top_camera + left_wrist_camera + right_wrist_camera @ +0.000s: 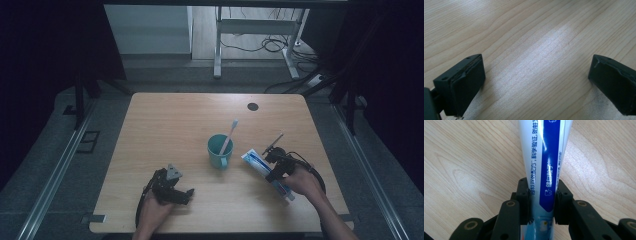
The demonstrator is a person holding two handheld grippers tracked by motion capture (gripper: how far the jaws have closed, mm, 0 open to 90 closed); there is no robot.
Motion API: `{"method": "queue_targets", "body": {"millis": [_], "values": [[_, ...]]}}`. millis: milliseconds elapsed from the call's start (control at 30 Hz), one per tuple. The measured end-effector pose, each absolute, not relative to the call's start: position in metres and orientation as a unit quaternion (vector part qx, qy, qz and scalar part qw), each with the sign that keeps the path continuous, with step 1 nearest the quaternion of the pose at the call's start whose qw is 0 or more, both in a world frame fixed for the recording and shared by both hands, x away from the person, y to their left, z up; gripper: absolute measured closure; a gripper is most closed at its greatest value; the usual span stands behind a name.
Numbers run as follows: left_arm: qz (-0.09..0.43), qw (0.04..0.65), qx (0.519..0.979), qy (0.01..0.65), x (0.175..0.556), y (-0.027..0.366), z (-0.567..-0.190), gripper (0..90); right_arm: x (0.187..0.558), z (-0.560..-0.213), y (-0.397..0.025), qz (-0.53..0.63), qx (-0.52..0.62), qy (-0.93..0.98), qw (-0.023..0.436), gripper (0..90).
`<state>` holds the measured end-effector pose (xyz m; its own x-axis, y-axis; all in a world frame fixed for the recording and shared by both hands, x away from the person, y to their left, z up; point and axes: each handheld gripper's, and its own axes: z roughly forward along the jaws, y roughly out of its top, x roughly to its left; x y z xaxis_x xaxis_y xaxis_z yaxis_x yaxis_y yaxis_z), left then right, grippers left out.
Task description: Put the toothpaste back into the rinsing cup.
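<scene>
1. The right tongs [541, 202] are clamped on the toothpaste tube [544, 157]; in the right gripper view both pads are pressed against its sides, near one end.
2. In the high view the tube [260, 165] is seen at the right front of the bench [165, 115], just right of the teal cup [218, 151], apart from it. Whether it is lifted or resting on the bench cannot be told.
3. The left tongs [534, 82] are spread wide over bare wood, with nothing between the jaws; in the high view they are parked at the left front [172, 189].
4. Risk: the tube is soft and glossy and is gripped close to one end, so the long free end is likely to droop or swing, and slip between the pads is possible.
5. Risk: a harder squeeze could force paste out if the cap is loose; cap state is not visible.
6. Risk: the cup is light and carries a leaning toothbrush [228, 136]; a swing of the free tube end toward it could tip it or knock the brush out.
7. Hidden: the tube's gripped end is covered by the tongs and hand; its far end is cut off at the top of the right gripper view. Print is too blurred to read.
8. The cup's contents below the rim cannot be made out; the dark round mark [253, 106] at the bench's far edge is not identifiable.
</scene>
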<state>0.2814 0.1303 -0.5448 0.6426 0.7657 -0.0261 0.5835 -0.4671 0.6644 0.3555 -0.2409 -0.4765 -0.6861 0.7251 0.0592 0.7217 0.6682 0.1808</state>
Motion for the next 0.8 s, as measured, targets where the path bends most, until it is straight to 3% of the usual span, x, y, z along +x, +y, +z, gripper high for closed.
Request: {"method": "queue_targets", "body": {"millis": [800], "values": [[0.139, 0.328, 0.845, 0.399, 0.281, 0.130, -0.545, 1.0, 0.345, -0.454, -0.251, 0.188, 0.392, 0.899, 0.045, 70.5]]}}
